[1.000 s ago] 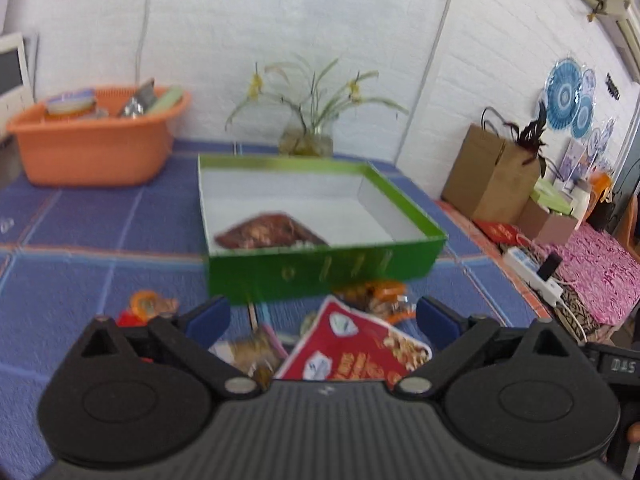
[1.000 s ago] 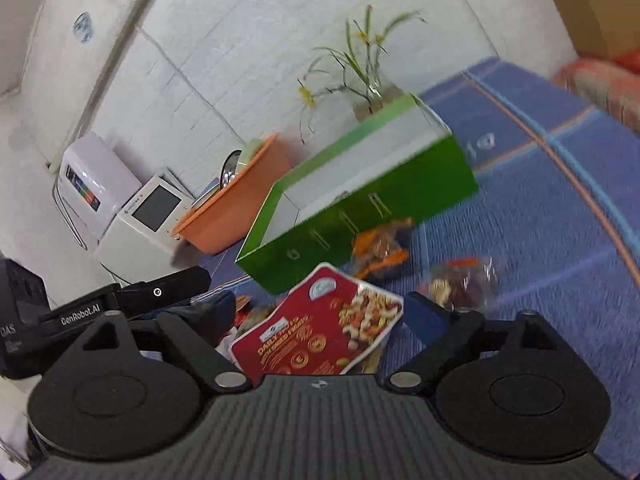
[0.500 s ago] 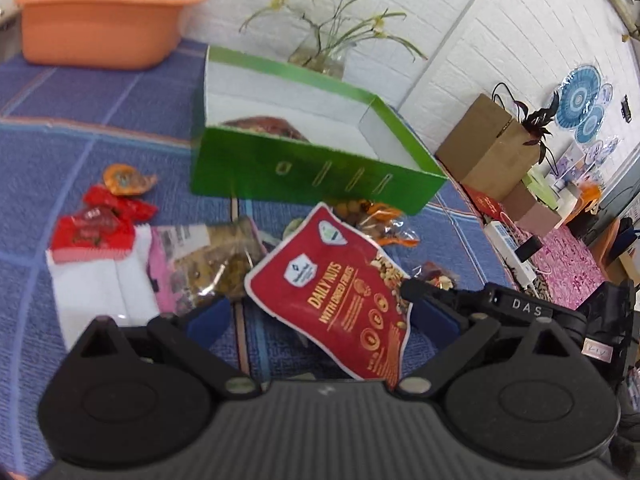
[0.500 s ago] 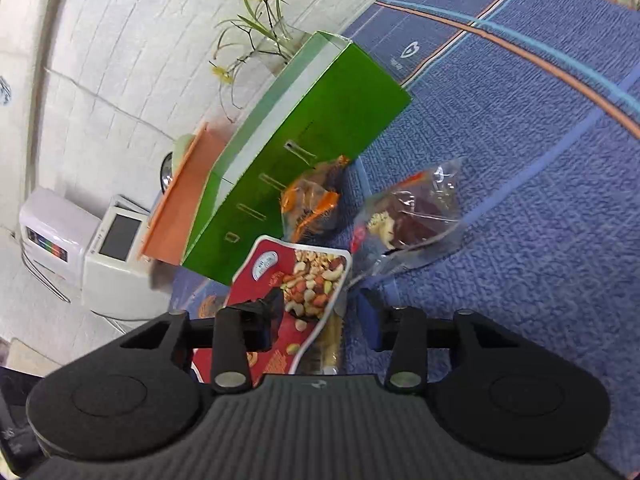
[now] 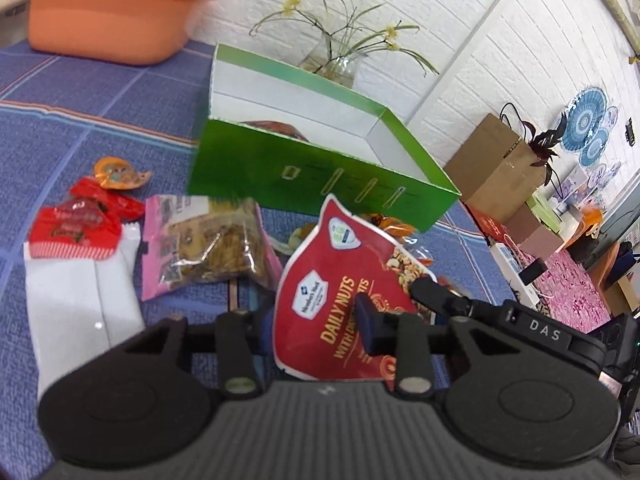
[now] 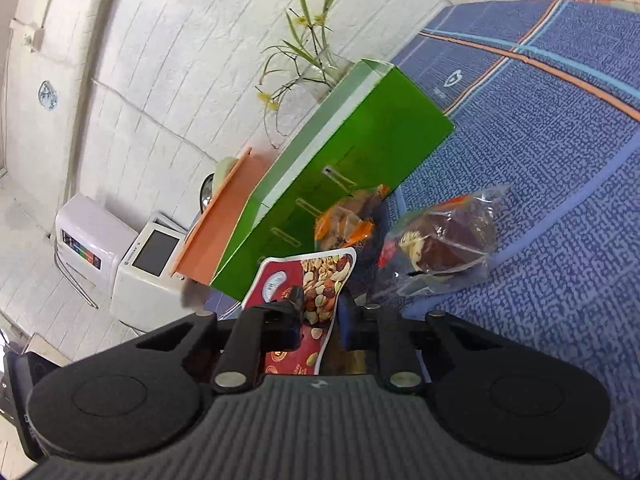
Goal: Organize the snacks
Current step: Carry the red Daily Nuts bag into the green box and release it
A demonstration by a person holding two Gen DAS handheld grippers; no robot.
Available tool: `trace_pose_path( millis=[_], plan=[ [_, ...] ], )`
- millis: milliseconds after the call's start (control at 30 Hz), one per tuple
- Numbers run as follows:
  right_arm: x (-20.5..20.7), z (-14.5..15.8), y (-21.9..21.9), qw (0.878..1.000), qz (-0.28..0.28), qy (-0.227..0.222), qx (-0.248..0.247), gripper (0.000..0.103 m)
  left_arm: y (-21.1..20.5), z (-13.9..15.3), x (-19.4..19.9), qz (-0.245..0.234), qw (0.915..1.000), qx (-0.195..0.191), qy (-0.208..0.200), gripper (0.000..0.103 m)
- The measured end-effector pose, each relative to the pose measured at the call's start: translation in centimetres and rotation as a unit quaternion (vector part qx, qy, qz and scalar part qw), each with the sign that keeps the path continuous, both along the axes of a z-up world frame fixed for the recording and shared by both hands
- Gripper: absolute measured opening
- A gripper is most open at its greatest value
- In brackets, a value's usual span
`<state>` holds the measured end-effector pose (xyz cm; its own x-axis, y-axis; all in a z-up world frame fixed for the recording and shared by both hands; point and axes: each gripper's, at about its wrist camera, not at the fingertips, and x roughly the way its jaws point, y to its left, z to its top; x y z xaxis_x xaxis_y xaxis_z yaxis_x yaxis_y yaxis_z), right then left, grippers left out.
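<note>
A red Daily Nuts bag (image 5: 340, 280) stands tilted up just in front of the green open box (image 5: 320, 184). My left gripper (image 5: 316, 326) has its jaws closing on the bag's lower part, pads against it. My right gripper (image 6: 320, 310) is shut on the bag's other edge (image 6: 316, 284); its fingertip (image 5: 424, 288) shows in the left wrist view. One brown snack pack (image 5: 276, 126) lies inside the box. Loose snacks lie on the blue cloth: a pink-edged clear bag (image 5: 208, 244), red packets (image 5: 76, 228), a white packet (image 5: 80, 296), an orange pack (image 6: 344, 226) and a clear bag (image 6: 444, 244).
An orange basin (image 5: 108, 20) with dishes stands at the back left, a glass vase with flowers (image 5: 332, 64) behind the box. Cardboard boxes (image 5: 492, 160) and a power strip (image 5: 516, 268) lie off the table's right side. A white appliance (image 6: 148, 264) sits beyond the basin.
Both grippers came down over the nuts bag and went from wide open to closed on it. The bag now stands up between them, bent at its edges.
</note>
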<state>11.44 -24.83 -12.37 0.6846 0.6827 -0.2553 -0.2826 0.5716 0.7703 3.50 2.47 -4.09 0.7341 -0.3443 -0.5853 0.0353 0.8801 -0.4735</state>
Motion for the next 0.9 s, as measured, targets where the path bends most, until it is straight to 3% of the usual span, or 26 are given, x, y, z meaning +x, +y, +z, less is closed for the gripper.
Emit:
trace_pose_path(
  millis=[300, 900],
  plan=[
    [-4.0, 3.8, 1.0, 0.996, 0.0, -0.08, -0.038, 0.029, -0.2, 3.0, -4.5, -0.01, 0.9971, 0.026, -0.071, 0.029],
    [0.8, 9.2, 4.8, 0.986, 0.052, -0.13, -0.095, 0.029, 1.8, 7.3, -2.1, 0.022, 0.9887, 0.08, -0.125, 0.027]
  ],
)
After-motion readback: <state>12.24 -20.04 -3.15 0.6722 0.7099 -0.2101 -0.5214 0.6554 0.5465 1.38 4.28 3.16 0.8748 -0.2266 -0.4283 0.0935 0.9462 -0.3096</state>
